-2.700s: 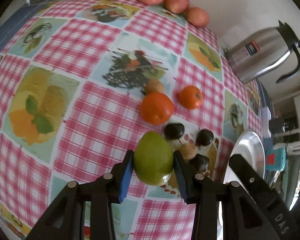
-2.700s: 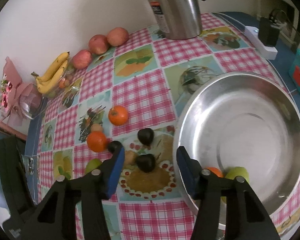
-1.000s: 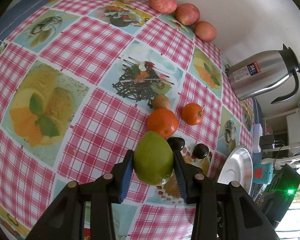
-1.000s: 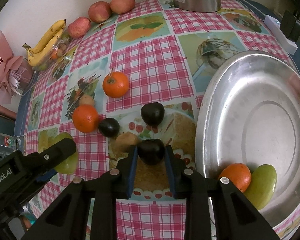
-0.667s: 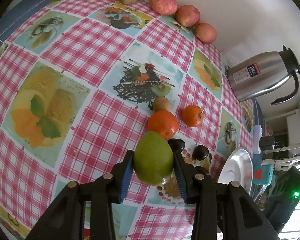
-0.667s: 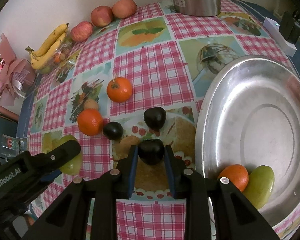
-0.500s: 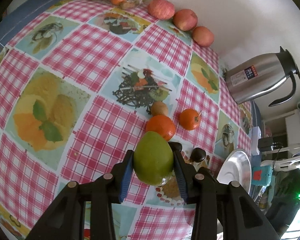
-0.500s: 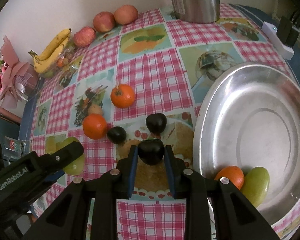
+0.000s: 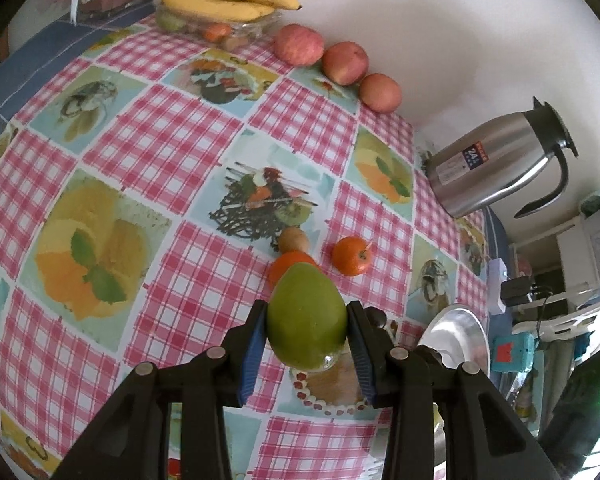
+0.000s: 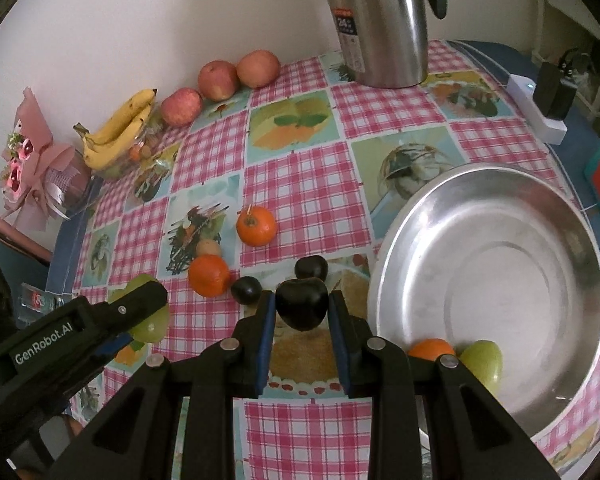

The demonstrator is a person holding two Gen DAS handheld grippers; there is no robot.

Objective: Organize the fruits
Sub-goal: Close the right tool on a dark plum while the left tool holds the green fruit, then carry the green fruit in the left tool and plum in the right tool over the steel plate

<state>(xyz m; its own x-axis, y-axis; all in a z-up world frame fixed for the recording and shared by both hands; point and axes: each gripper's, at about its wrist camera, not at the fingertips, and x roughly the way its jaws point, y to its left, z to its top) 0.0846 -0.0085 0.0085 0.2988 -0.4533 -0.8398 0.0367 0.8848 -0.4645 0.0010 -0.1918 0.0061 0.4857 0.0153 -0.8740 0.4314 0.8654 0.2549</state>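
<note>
Across the tabletop [image 10: 300, 184]: pink-checked cloth with printed fruit panels, blue border at the far left edge. Against the white wall [image 10: 140, 20], far side: three apples [image 10: 218, 80] in a row, bananas [image 10: 118, 128] on a clear dish, pink wrapped bouquet [image 10: 32, 160] at far left. Steel thermos jug [image 10: 380, 20] upright at far right. White power strip [image 10: 536, 108] with black plug beyond the steel bowl [image 10: 580, 248].

Left gripper [image 9: 307, 334]: jaws closed on green mango [image 9: 306, 316], held clear above the cloth. Right gripper [image 10: 301, 316]: jaws closed on dark plum [image 10: 301, 304], likewise lifted.

Loose on the cloth, mid-tabletop: two oranges [image 10: 256, 226], one small brown fruit [image 10: 208, 248], two more dark plums [image 10: 311, 268]. Inside the bowl, near rim: one orange [image 10: 430, 349] touching a second green mango [image 10: 482, 362].
</note>
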